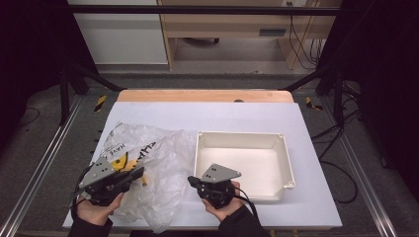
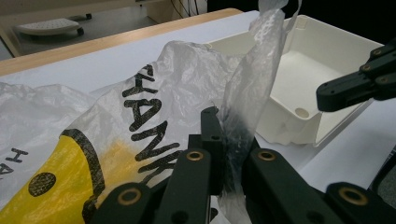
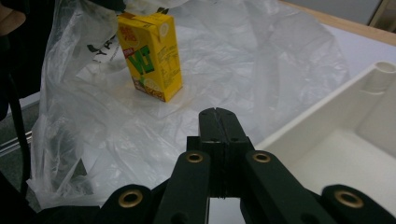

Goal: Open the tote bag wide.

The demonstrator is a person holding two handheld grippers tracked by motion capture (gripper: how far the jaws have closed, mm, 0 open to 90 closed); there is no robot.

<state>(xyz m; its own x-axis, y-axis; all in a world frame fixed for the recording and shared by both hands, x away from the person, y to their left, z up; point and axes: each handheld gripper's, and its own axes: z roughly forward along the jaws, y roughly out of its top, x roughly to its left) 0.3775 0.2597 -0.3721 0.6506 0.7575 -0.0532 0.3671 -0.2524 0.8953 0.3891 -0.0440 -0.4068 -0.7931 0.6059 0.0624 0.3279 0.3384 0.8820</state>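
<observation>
Inside the crumpled plastic bag (image 3: 196, 70), the yellow drink carton (image 3: 150, 55) stands upright, its long axis vertical, ahead and left of the right gripper (image 3: 218, 116), whose jaws are pressed together empty. The left gripper (image 2: 229, 140) pinches a strip of the bag beside the white bin (image 1: 244, 165).

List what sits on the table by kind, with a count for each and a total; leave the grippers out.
Clear plastic bag with black lettering and a yellow print: 1
Yellow drink carton, standing on the bag: 1
White plastic bin, nothing in it: 1
Total: 3
</observation>
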